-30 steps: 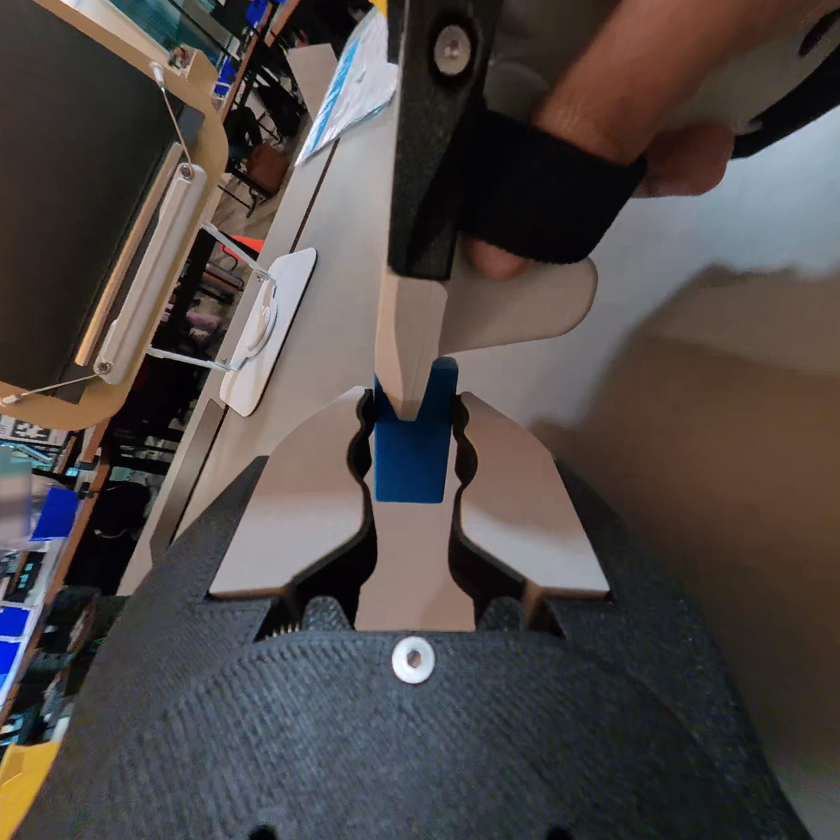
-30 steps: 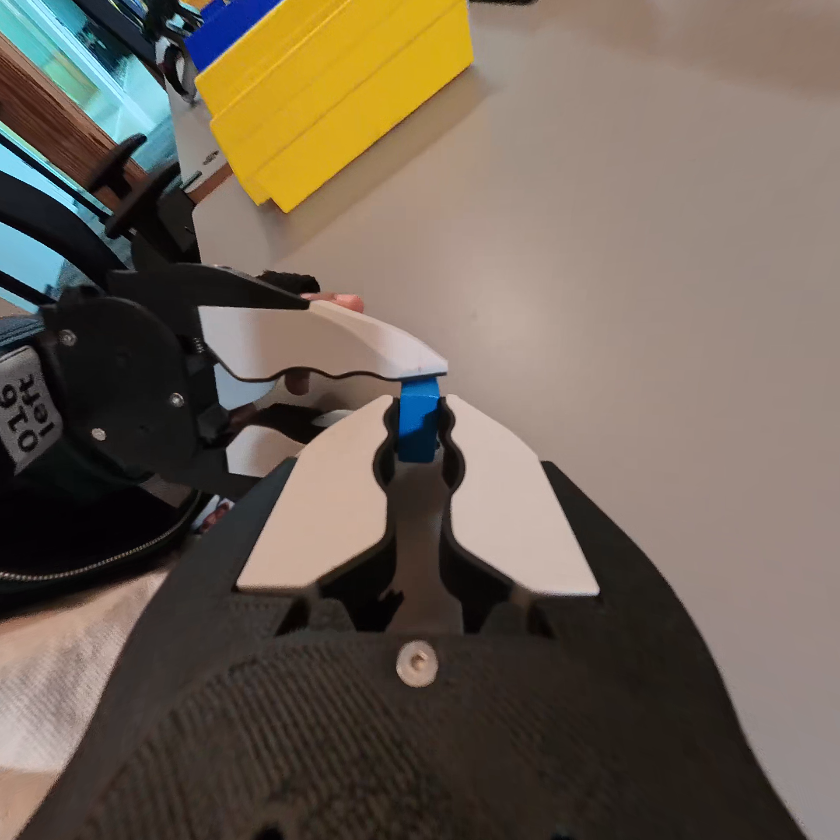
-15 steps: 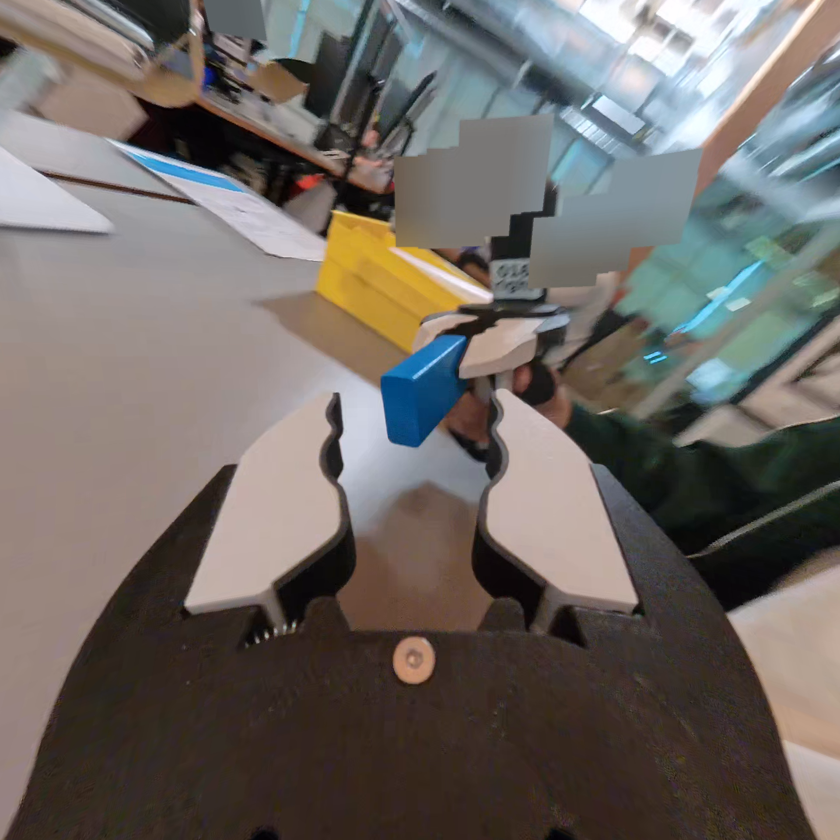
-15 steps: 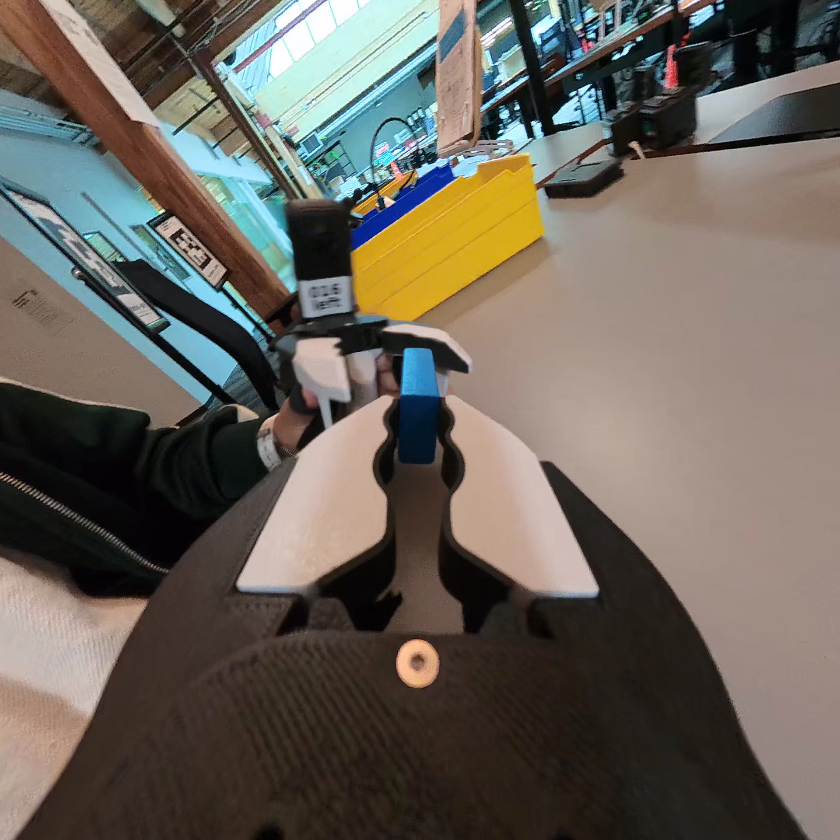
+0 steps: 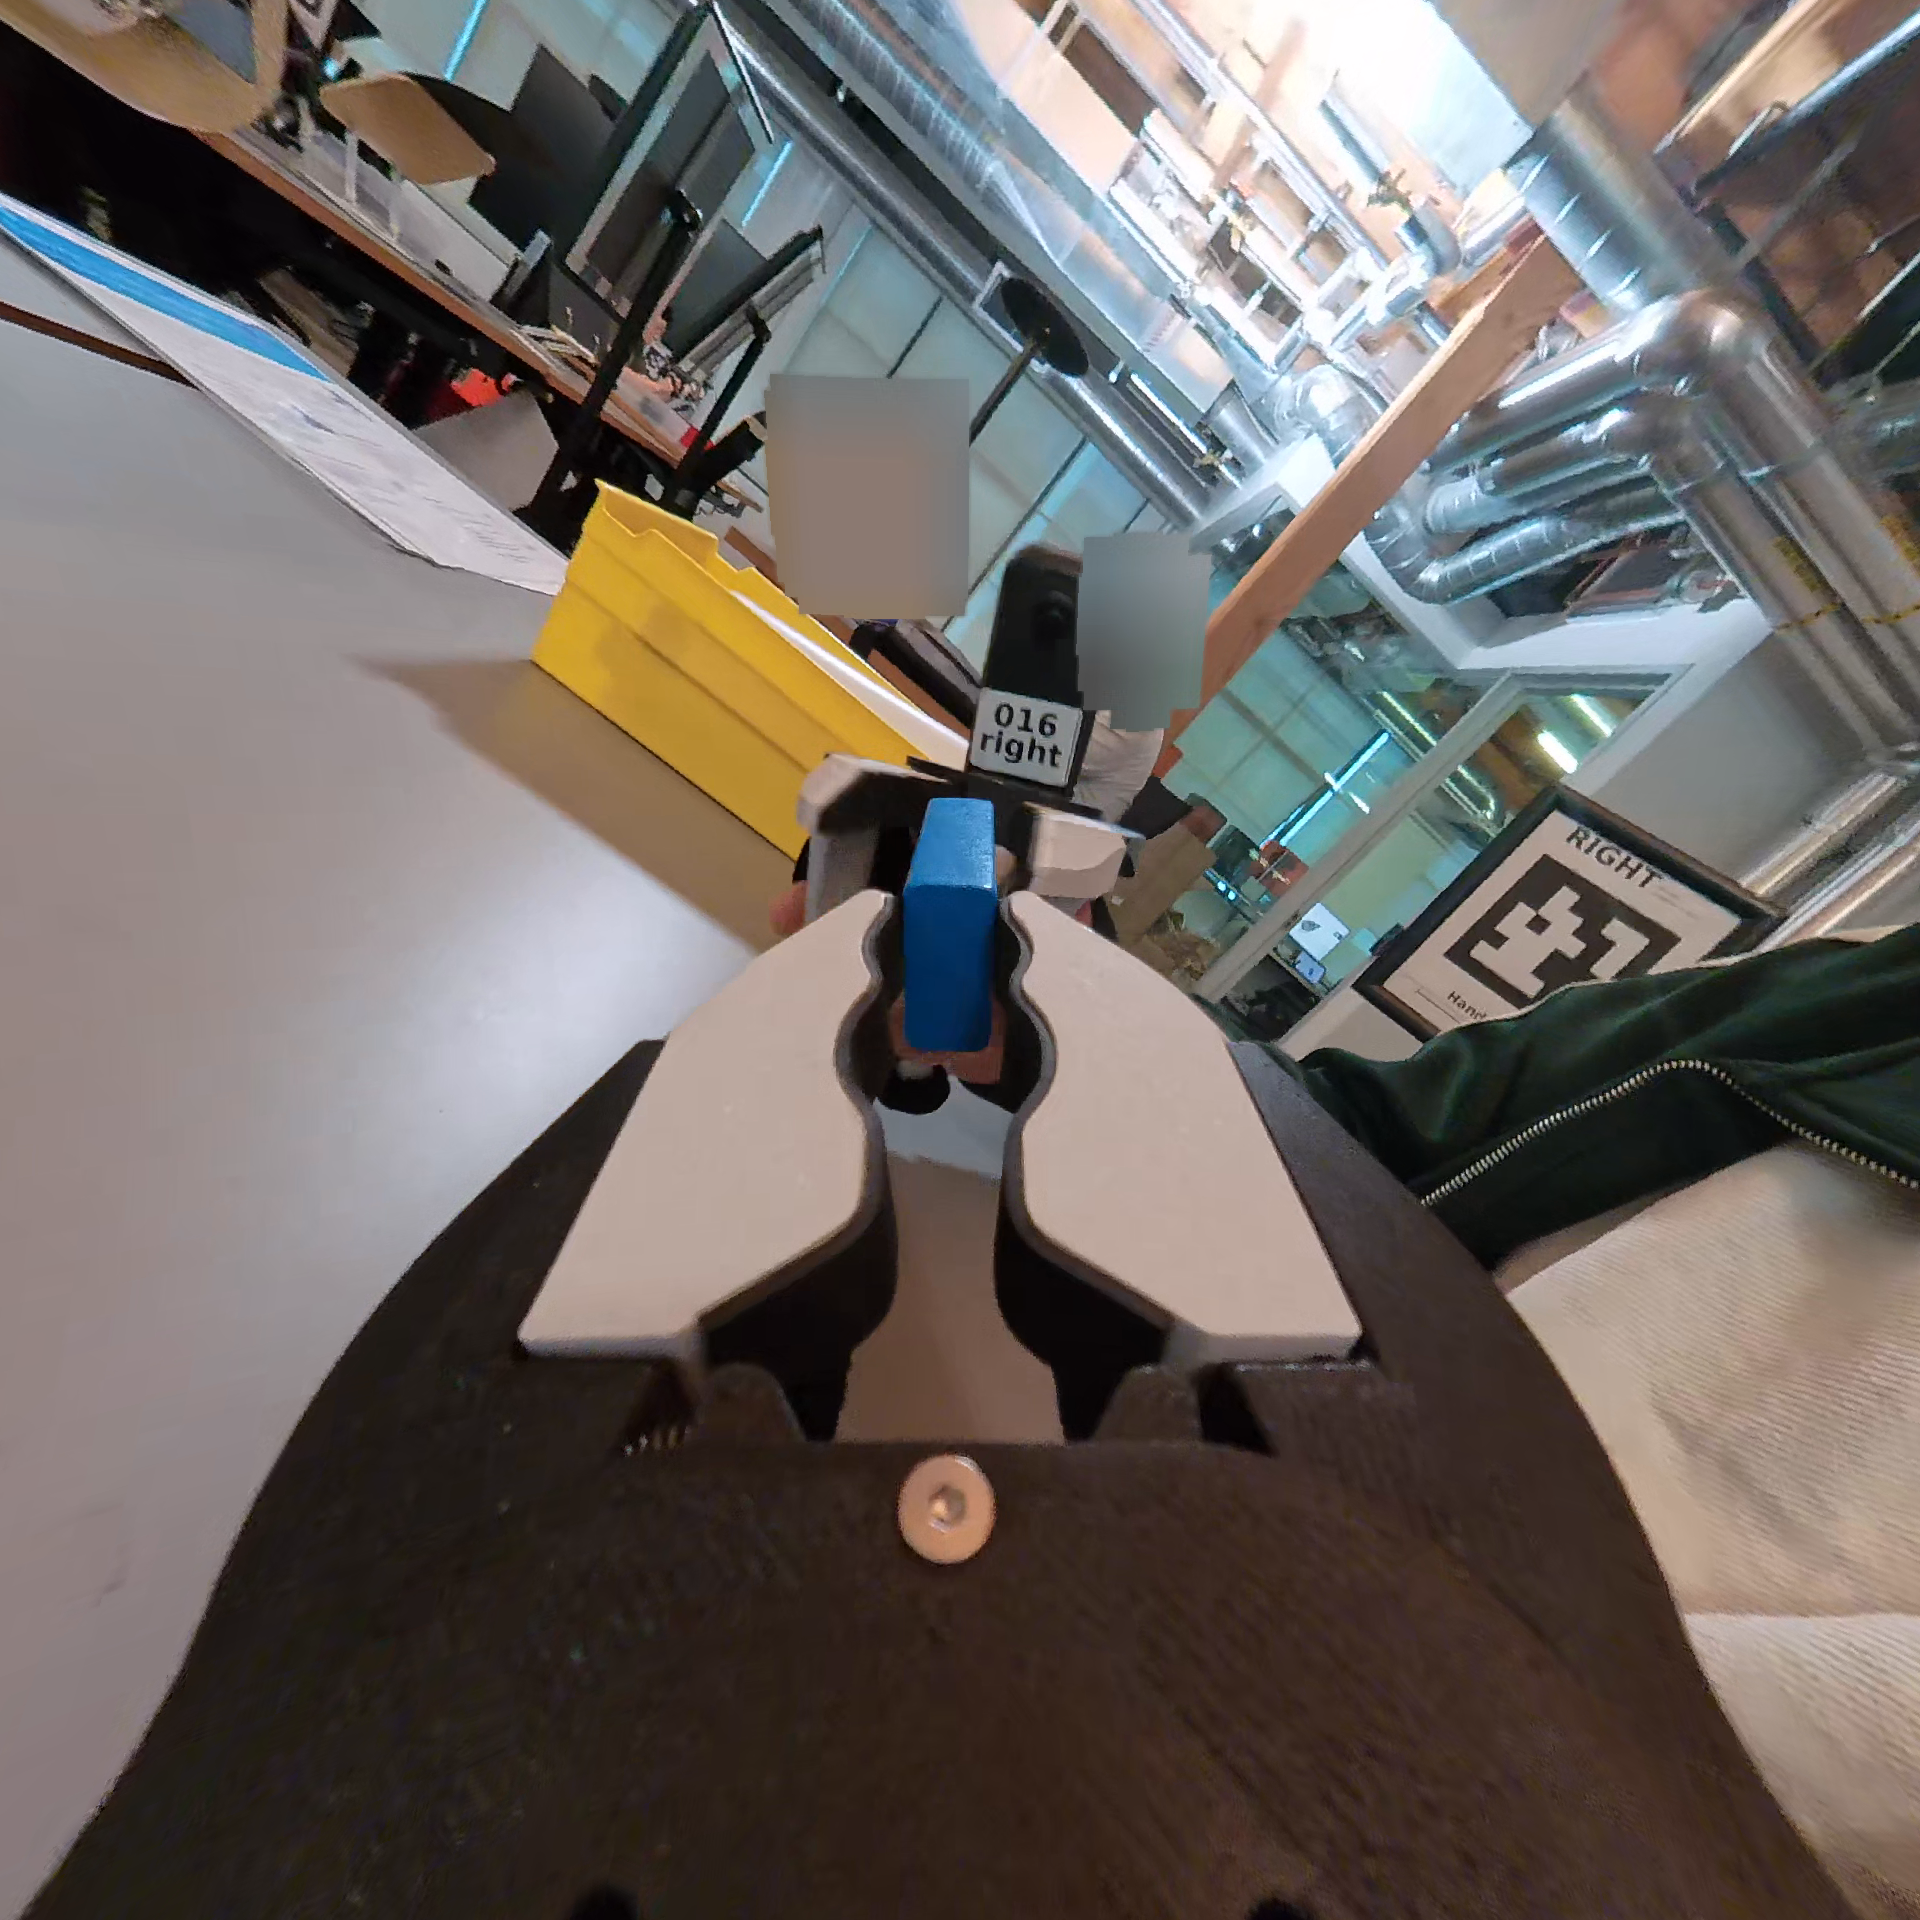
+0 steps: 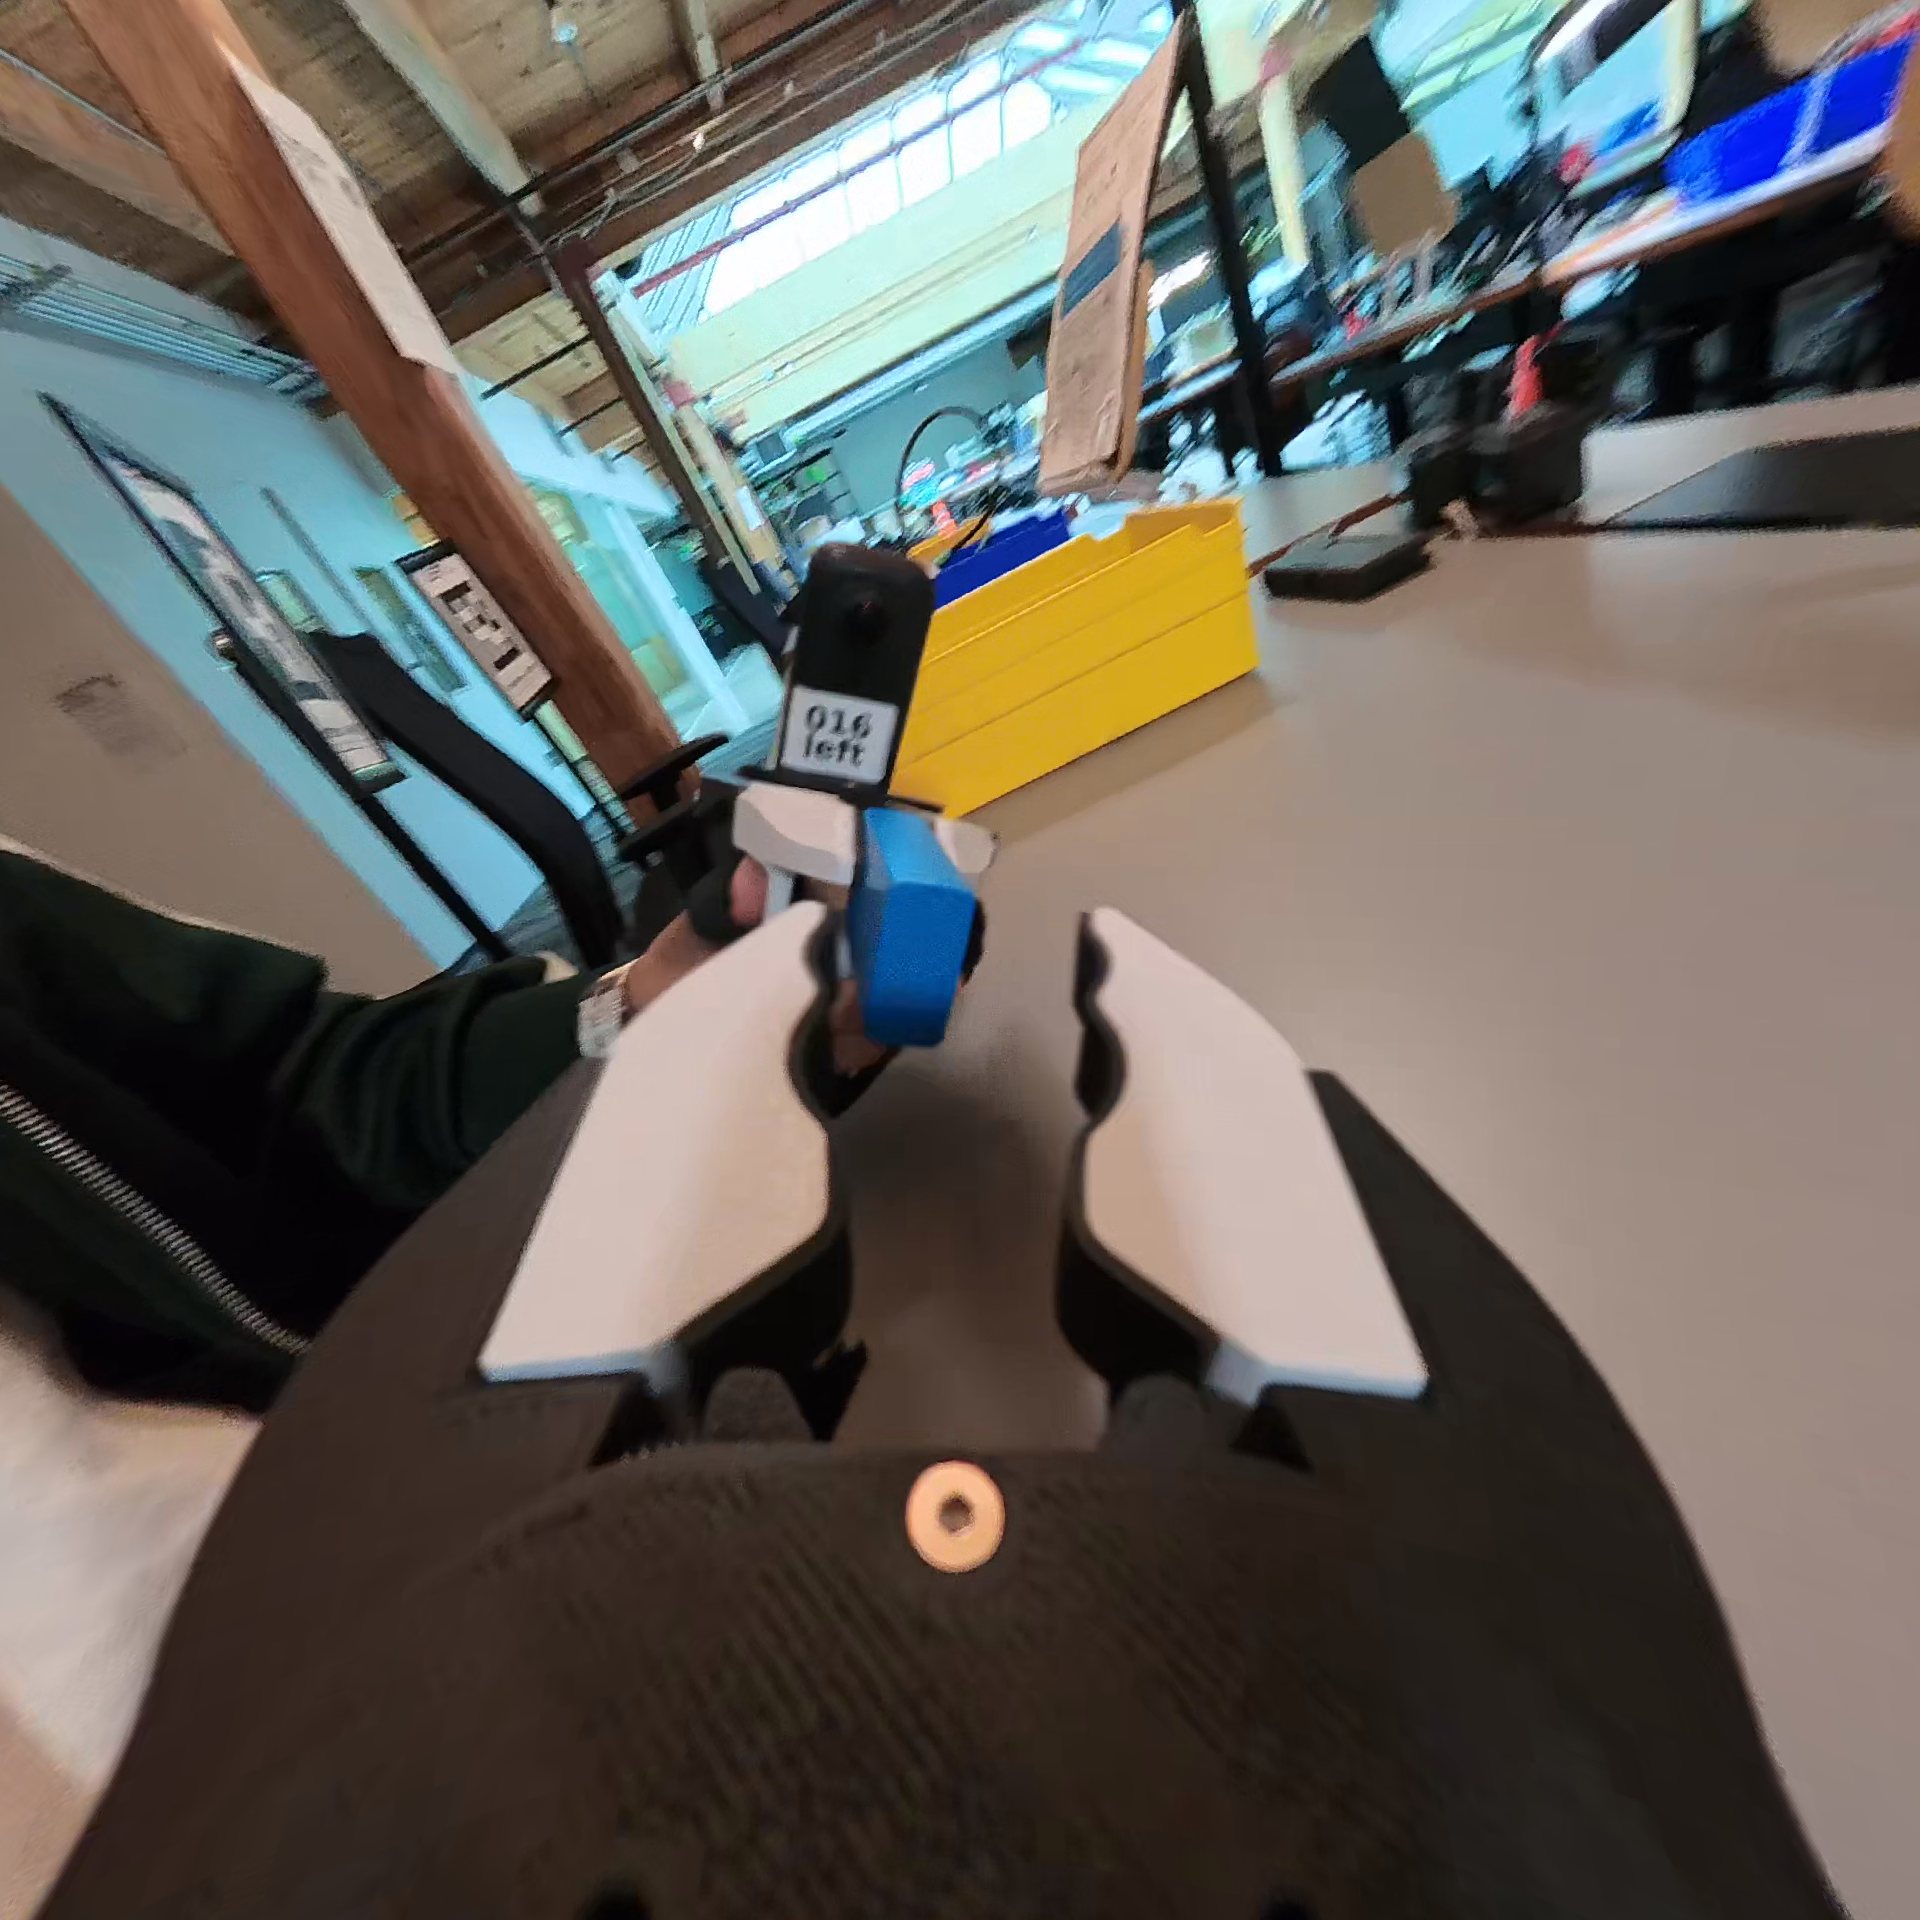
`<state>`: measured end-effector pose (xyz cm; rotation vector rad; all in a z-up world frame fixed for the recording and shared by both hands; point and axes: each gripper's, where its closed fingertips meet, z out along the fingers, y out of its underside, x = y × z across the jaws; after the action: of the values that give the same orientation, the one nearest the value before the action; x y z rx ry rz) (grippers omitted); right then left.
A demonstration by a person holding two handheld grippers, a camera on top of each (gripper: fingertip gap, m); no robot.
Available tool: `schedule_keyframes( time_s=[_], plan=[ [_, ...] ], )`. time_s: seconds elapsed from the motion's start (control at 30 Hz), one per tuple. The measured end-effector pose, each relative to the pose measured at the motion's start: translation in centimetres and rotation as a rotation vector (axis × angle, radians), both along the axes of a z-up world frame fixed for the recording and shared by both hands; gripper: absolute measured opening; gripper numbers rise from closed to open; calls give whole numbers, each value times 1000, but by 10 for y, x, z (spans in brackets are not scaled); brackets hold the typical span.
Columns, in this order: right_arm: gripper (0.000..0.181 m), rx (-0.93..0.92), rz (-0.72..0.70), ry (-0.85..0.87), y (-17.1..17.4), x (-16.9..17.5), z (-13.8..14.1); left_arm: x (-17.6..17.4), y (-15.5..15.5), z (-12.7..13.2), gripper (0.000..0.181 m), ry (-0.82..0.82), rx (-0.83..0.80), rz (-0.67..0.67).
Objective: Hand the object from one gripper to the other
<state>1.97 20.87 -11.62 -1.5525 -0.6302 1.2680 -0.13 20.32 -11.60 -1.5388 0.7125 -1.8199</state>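
While your left gripper [image 5: 948, 940] clamps its jaws on the block [image 5: 948, 966] above the worktop [image 5: 260, 935], your right gripper's [image 6: 951, 935] jaws stand apart.

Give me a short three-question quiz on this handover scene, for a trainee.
1. True or false: the right gripper is shut on the small blue rectangular block.
2. Which gripper holds the block? A) the left gripper B) the right C) neither
3. Fill in: the stacked plastic trays on the grey table are ____.
Key: 1 false, it is open; 2 A; 3 yellow.
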Motion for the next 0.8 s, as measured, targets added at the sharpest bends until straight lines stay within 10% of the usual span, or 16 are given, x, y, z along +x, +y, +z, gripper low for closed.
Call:
schedule_keyframes(
  time_s=[0.2, 0.8],
  plan=[
    [84, 355, -187, -98, 8, 11, 17, -9, 12, -4, 17, -46, -137, 7],
    [34, 617, 24, -395, -21, -14, -9, -1, -9, -18, 18, -27, -366, -259]
  ],
)
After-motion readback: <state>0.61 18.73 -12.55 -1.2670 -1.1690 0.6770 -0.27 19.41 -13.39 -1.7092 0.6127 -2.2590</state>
